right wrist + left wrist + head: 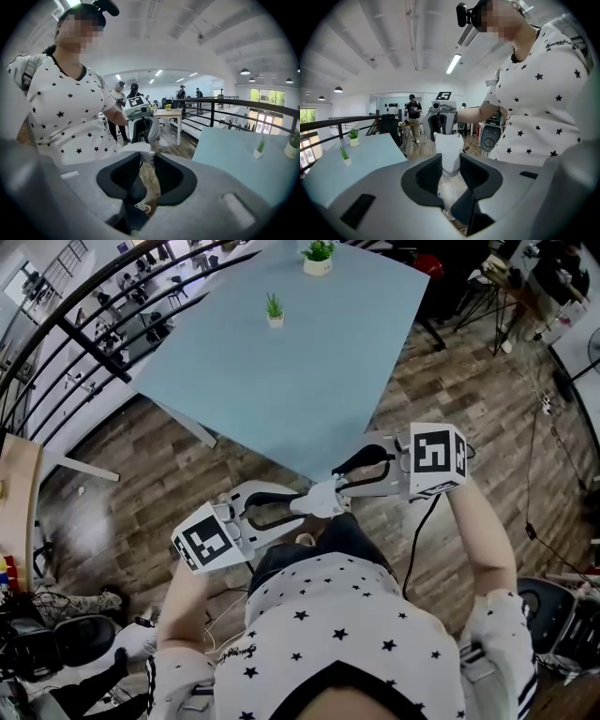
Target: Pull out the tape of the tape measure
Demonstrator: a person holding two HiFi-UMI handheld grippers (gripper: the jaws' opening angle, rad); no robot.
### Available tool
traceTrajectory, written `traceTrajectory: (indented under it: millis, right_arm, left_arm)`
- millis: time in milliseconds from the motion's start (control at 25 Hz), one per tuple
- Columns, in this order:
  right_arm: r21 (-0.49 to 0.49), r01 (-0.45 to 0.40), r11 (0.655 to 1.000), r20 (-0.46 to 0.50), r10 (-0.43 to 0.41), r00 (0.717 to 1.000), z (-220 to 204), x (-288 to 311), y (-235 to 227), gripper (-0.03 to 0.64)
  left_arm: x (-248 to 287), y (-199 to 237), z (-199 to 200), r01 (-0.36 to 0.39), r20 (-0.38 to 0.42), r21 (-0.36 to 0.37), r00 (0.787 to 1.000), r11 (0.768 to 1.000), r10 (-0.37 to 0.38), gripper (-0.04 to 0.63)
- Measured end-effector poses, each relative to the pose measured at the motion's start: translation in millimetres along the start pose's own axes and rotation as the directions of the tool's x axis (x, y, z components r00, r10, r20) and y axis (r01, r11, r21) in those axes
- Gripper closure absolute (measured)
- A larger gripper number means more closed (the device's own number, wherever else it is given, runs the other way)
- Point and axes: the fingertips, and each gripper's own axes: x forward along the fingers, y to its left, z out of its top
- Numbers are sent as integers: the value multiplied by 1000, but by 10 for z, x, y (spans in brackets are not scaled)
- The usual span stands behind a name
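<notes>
Though apart from the tape measure (323,500), green plants (320,249) in both pots (276,322)

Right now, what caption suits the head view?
The left tool grips a white tape measure; the right tool, open, faces it above a wooden floor.

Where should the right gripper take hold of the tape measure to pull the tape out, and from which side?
Pinch the small tape tip poking from the white tape measure, coming straight in from the end opposite the left gripper, whose jaws clamp it. The right gripper faces that end.
</notes>
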Motion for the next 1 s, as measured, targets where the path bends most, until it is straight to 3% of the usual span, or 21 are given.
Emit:
traceTrajectory:
  millis: [160, 400, 760, 1000]
  right_arm:
    - [0, -15, 1000, -6, 15, 1000, 0, 2, 21, 515]
    - [47, 38, 998, 34, -40, 999, -14, -37, -105, 574]
    - [58, 166, 984, 3, -167, 986, -144, -129, -314, 575]
    - [58, 247, 967, -4, -248, 969, -216, -166, -475, 575]
  left_arm:
    - [-9, -13, -8, 18, -16, 2, 1000, 1000, -18, 479]
    - [-31, 48, -42, 8, 7, -24, 1000, 1000, -7, 479]
    - [-87, 161, -140, -43, 25, -102, 999, 994, 46, 479]
    - [-47, 263, -169, -81, 28, -102, 996, 991, 84, 479]
